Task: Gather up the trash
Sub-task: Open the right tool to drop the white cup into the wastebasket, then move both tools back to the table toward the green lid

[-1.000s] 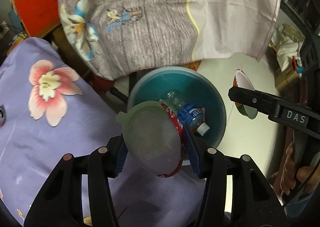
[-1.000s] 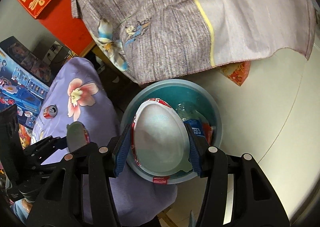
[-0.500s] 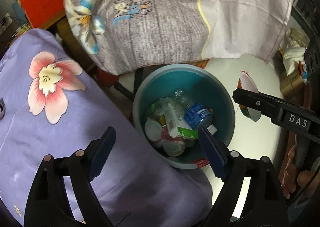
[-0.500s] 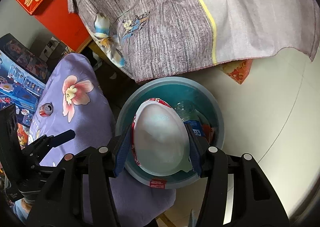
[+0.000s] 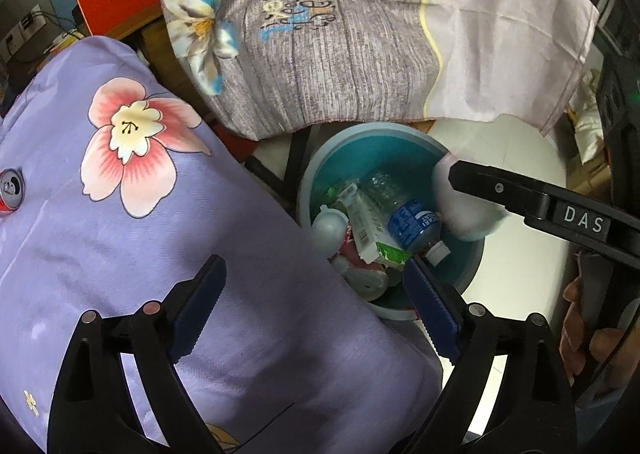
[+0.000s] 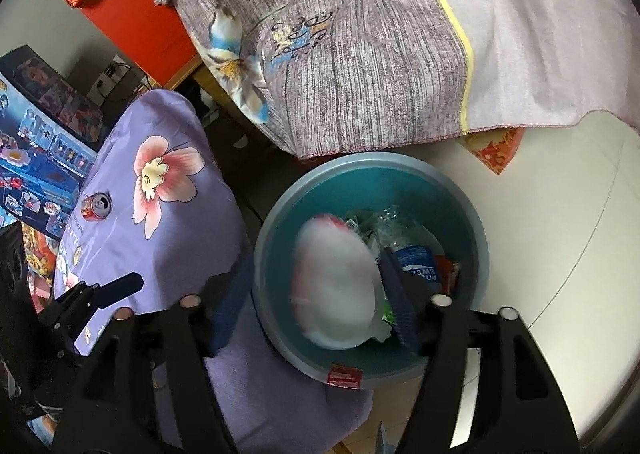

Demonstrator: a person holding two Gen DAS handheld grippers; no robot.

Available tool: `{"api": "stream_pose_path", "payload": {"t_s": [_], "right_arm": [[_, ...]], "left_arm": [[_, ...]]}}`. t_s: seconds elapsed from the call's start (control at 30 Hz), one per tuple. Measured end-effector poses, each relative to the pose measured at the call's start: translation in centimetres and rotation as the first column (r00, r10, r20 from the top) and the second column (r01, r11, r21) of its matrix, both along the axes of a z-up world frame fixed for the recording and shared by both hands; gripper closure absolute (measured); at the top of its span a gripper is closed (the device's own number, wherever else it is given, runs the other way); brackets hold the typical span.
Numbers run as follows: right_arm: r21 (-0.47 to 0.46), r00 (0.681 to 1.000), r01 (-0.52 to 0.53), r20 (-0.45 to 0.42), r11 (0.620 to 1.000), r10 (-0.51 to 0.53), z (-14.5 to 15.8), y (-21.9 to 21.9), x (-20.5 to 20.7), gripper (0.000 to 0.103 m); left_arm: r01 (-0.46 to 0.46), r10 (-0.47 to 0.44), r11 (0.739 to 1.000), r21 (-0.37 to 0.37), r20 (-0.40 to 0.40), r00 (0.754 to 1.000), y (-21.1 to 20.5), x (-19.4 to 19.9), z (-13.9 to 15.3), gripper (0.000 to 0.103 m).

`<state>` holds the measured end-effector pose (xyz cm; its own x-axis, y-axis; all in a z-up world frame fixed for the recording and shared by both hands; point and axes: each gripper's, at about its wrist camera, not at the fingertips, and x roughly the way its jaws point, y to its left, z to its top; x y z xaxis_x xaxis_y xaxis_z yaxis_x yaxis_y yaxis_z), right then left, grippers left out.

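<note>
A teal trash bin (image 5: 384,141) stands on the floor between two cloth-covered surfaces, and it shows in the right wrist view too (image 6: 476,221). It holds a plastic bottle with a blue label (image 5: 412,221), a carton (image 5: 366,228) and other trash. My left gripper (image 5: 316,304) is open and empty above the bin's near rim. My right gripper (image 6: 312,302) is open over the bin. A white bowl with a red rim (image 6: 336,282) is blurred between its fingers and falling into the bin; it also shows in the left wrist view (image 5: 464,209).
A purple flowered cloth (image 5: 120,213) covers the surface left of the bin, with a red soda can (image 6: 94,205) standing on it. A grey cloth (image 6: 360,33) hangs over the table behind. White floor (image 6: 560,234) lies to the right. A red cabinet (image 6: 132,5) stands behind.
My left gripper opened and dropped its bowl into the bin, then drew back left. My right gripper has just opened, and its bowl is dropping into the bin.
</note>
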<state>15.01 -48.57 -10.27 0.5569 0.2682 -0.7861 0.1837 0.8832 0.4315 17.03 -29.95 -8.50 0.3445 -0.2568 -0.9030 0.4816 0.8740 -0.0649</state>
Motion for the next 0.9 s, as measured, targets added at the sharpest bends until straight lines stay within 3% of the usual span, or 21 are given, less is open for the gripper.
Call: {"api": "stream_pose_path", "payload": {"t_s": [0.17, 0.53, 0.9], "right_arm": [[-0.007, 1.0, 0.001, -0.007, 1.0, -0.001, 0.2, 0.3, -0.3, 0.031], [-0.01, 0.999, 0.007, -0.036, 1.0, -0.008, 0.5, 1.4, -1.2, 0.028], [-0.024, 0.999, -0.031, -0.038, 0.999, 0.03, 1.8, 5.0, -3.5, 0.027]], "left_arm": [[-0.01, 0.01, 1.0, -0.017, 0.0, 1.0, 0.7, 0.0, 0.4, 0.011], [-0.03, 0.03, 0.999, -0.035, 0.003, 1.0, 2.3, -0.7, 1.1, 0.01], [-0.087, 0.09, 0.995, -0.049, 0.046, 0.995, 7.4, -3.2, 3.0, 0.01]]}}
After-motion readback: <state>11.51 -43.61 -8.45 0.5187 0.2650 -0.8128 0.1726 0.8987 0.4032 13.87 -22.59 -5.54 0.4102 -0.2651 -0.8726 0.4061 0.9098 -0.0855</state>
